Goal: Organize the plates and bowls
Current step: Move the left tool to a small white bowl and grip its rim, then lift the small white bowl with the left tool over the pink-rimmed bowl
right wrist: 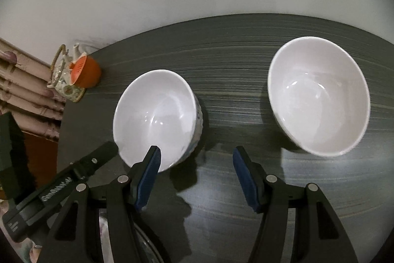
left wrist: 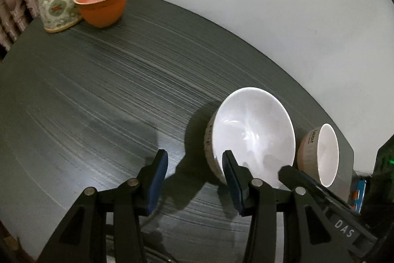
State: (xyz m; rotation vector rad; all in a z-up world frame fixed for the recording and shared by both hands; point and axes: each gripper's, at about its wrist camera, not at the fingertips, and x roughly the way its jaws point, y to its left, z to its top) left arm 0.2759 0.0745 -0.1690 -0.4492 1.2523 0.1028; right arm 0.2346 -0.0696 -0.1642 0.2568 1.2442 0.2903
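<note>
Right wrist view is showing two white bowls, one lower left (right wrist: 155,115), one right (right wrist: 317,95); both grippers (right wrist: 195,176) (left wrist: 194,176) are gaping wide, holding nothing

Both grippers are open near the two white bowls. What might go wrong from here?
1. The left gripper has one finger at the near bowl rim; a thin rim pinch may slip on the glossy glaze.
2. The second bowl stands close beside it and may get knocked.
3. The right gripper hovers nearby; the two might collide.
</note>
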